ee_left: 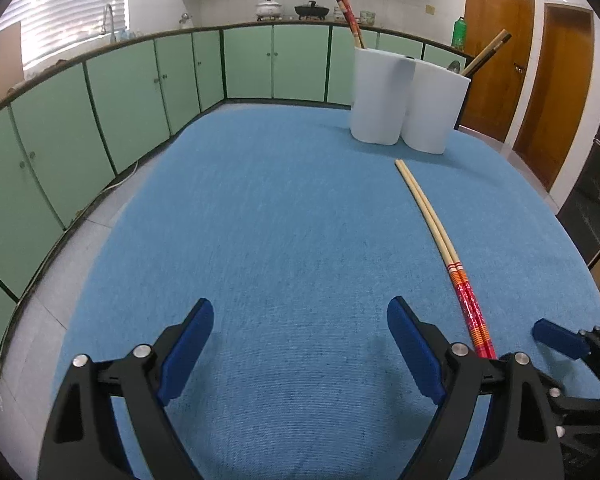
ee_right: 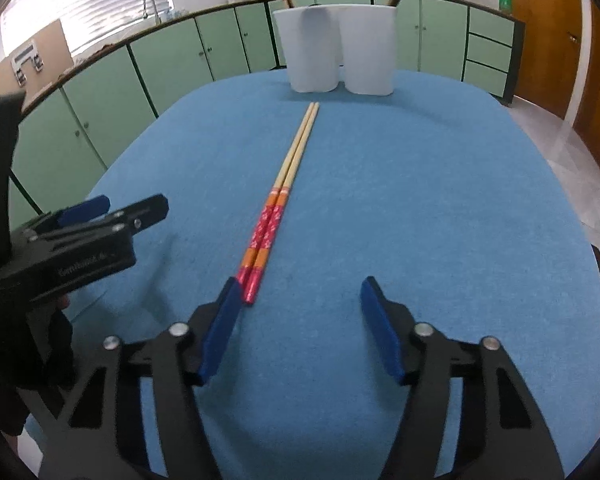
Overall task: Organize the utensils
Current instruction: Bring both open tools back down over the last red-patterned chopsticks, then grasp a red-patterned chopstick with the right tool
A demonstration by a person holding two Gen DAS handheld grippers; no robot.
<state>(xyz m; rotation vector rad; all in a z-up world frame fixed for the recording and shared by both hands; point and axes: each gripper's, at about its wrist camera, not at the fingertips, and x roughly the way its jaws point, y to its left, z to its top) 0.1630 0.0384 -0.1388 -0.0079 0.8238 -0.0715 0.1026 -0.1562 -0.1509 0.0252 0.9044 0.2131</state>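
Note:
A pair of chopsticks (ee_right: 278, 206) with red patterned handles lies side by side on the blue table (ee_right: 420, 200), tips toward two white holders. It also shows in the left wrist view (ee_left: 436, 236). The left holder (ee_right: 310, 50) has red chopsticks in it, the right holder (ee_right: 369, 50) has dark brown ones. My right gripper (ee_right: 300, 300) is open and empty, its left finger beside the handle ends. My left gripper (ee_left: 300, 312) is open and empty, left of the chopsticks; it also shows in the right wrist view (ee_right: 112, 210).
Green cabinets (ee_left: 100, 92) with a counter run along the left and back. Wooden doors (ee_left: 496, 60) stand at the right. The table edge curves away on both sides. A dark appliance (ee_left: 596, 184) stands far right.

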